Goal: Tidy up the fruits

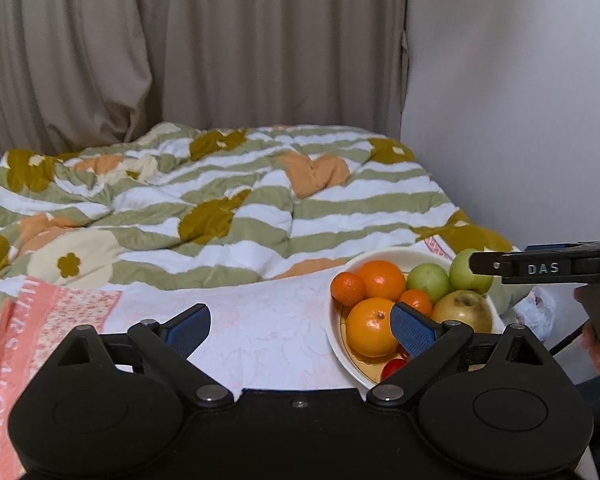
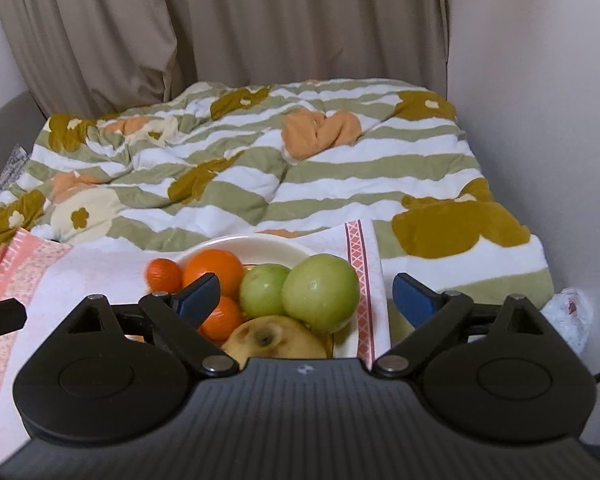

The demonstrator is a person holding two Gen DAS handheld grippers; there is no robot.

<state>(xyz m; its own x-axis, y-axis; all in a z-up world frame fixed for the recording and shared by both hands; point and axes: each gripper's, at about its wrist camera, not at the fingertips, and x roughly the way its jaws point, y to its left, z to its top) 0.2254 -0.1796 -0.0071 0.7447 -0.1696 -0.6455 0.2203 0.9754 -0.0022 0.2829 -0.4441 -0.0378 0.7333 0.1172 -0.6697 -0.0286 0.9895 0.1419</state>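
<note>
Fruit fills a white bowl (image 1: 338, 334) on a pale cloth (image 1: 260, 320) spread over a bed with a striped floral quilt (image 1: 228, 200): two oranges (image 1: 370, 326), three smaller tangerines (image 1: 348, 288), two green apples (image 2: 320, 296) and a yellowish one (image 1: 466, 310). The left tool (image 1: 302, 328) hangs over the cloth, spread wide, its right pad before the near orange. The right tool (image 2: 306, 296), also wide and holding nothing, appears to hover above the apples. Beige curtains (image 1: 220, 40) hang behind.
</note>
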